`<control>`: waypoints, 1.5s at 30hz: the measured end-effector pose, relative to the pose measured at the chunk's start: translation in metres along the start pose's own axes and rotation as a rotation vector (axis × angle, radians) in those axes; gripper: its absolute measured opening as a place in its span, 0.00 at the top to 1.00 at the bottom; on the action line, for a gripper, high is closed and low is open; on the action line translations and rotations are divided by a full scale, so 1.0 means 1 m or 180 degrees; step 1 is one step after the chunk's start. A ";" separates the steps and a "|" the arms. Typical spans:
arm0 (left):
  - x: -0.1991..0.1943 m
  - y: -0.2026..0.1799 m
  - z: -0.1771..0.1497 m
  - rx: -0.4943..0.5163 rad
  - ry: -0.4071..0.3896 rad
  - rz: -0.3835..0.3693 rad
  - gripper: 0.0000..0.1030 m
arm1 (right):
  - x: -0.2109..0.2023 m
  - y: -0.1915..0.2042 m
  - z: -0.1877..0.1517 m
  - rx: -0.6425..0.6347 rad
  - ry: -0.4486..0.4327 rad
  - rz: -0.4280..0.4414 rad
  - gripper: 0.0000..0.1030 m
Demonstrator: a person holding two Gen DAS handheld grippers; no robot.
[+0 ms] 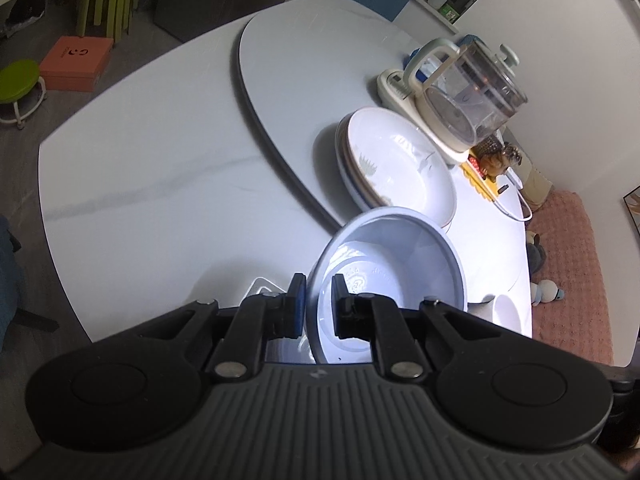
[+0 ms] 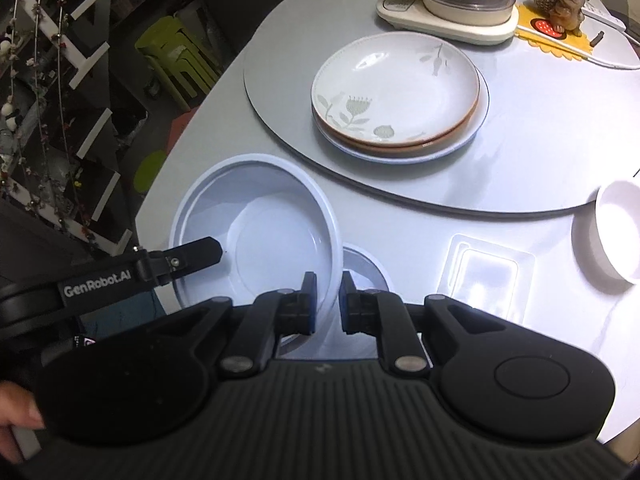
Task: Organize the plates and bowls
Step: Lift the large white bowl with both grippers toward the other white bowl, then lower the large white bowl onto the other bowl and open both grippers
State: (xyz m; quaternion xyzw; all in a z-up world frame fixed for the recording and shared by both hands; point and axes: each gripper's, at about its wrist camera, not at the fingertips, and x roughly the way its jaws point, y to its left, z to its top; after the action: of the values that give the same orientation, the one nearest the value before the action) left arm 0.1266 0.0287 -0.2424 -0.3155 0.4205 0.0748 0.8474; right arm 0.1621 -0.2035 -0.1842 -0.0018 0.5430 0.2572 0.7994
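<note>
— Bowl (image 2: 256,228), pale blue: where is it, and who has it?
— Both of mine. My left gripper (image 1: 318,306) is clamped on one side of its rim, my right gripper (image 2: 327,304) on the opposite side, and it hangs tilted over the near part of the white table (image 1: 140,184).
— What can't you make out?
— Its near wall is cut off behind my right gripper's body. Something round and white (image 2: 366,268) sits just under it, mostly hidden; I can't tell what it is. A clear tray (image 2: 486,268) beside that is washed out by glare, and a white dish (image 2: 618,232) runs off the right edge.
— What else is around?
— A stack of plates (image 2: 396,92) on the turntable (image 2: 280,80), the top one with a leaf pattern and a brown edge. Behind it a glass kettle (image 1: 472,96) on its cream base, and a small dog figurine (image 2: 564,4) on a yellow mat (image 2: 540,36).
</note>
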 end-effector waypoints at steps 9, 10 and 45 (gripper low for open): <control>0.029 0.014 -0.019 0.0018 0.0030 -0.0033 0.86 | 0.022 -0.008 -0.020 -0.0039 0.0051 -0.0042 0.86; 0.031 0.016 -0.020 0.0006 0.0026 -0.0054 0.86 | 0.022 -0.008 -0.022 -0.0054 0.0044 -0.0044 0.86; 0.006 0.014 -0.025 0.0128 -0.0192 0.0031 0.50 | 0.007 -0.021 -0.032 -0.0030 -0.0183 -0.0224 0.61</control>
State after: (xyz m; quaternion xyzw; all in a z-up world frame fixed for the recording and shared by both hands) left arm 0.1079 0.0239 -0.2652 -0.2940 0.3977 0.0799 0.8654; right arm 0.1450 -0.2283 -0.2096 -0.0173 0.5182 0.2314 0.8232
